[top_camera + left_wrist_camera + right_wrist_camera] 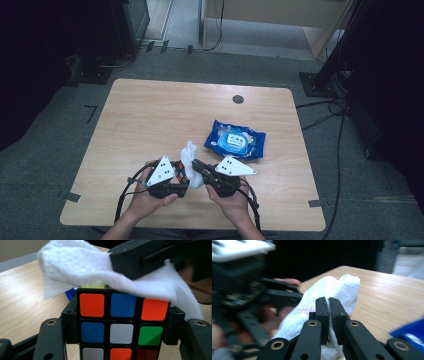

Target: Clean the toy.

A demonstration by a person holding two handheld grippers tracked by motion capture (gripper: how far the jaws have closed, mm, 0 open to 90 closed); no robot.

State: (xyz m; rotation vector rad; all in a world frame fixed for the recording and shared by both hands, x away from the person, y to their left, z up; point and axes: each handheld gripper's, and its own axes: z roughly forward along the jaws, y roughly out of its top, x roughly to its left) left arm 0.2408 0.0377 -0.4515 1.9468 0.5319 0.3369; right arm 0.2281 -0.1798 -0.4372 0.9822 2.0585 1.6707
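Overhead view looks down on table [150,115]; gripper views sit close, sharing the wipe [75,267].

A blue wet-wipe packet [234,140] lies on a wooden desk [150,115]; black cables [330,107] trail across grey carpet beside it.

A lab-like workroom: bare wooden table [150,120], grey carpet [45,165], floor cables [340,150], black equipment stands [325,75].

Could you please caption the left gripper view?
Left tool clamps a Rubik's cube while a white wipe rubs its top.
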